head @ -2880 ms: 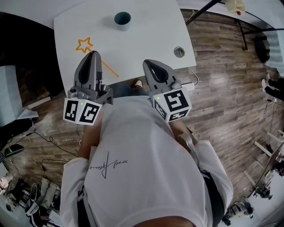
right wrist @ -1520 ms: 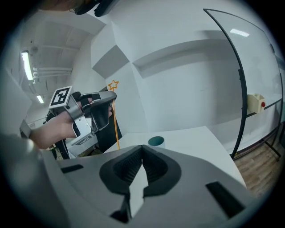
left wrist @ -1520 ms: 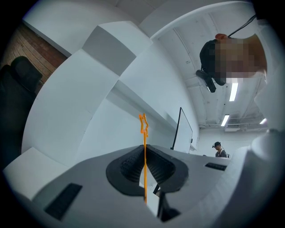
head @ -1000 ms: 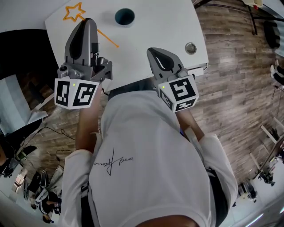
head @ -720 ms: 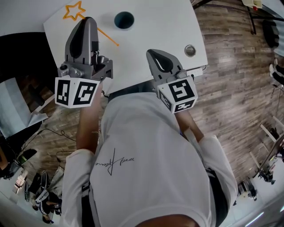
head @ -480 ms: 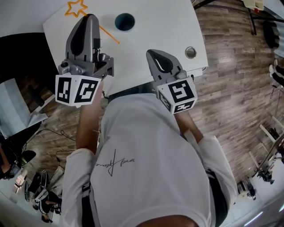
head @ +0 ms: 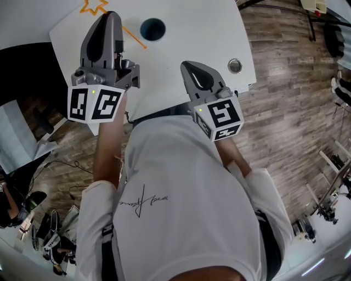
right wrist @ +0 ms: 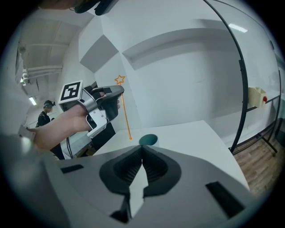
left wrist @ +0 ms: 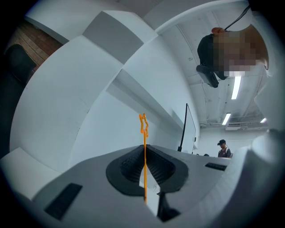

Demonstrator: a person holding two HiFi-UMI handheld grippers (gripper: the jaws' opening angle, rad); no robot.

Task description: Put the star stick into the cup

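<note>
The star stick (head: 129,34) is thin and orange, with an outline star (head: 91,6) at one end. My left gripper (head: 107,23) is shut on its shaft and holds it off the white table (head: 192,33). In the left gripper view the star stick (left wrist: 144,153) runs up between the closed pads, star (left wrist: 143,124) on top. From the right gripper view, the left gripper (right wrist: 117,92) holds the star stick (right wrist: 125,116) nearly upright, its lower end just left of the teal cup (right wrist: 148,140). The cup (head: 152,28) stands upright. My right gripper (head: 196,74) hovers shut and empty near the table's front edge.
A round metal grommet (head: 235,66) sits in the table near its right edge. Wood floor (head: 290,110) lies to the right. A curved black pole (right wrist: 240,67) rises at the right, and a person (right wrist: 44,113) stands far off on the left.
The stick lay flat on the table 2.9 s ago; now the left gripper holds it raised. Over the last second the left gripper carried it slightly farther forward. The right gripper stayed put.
</note>
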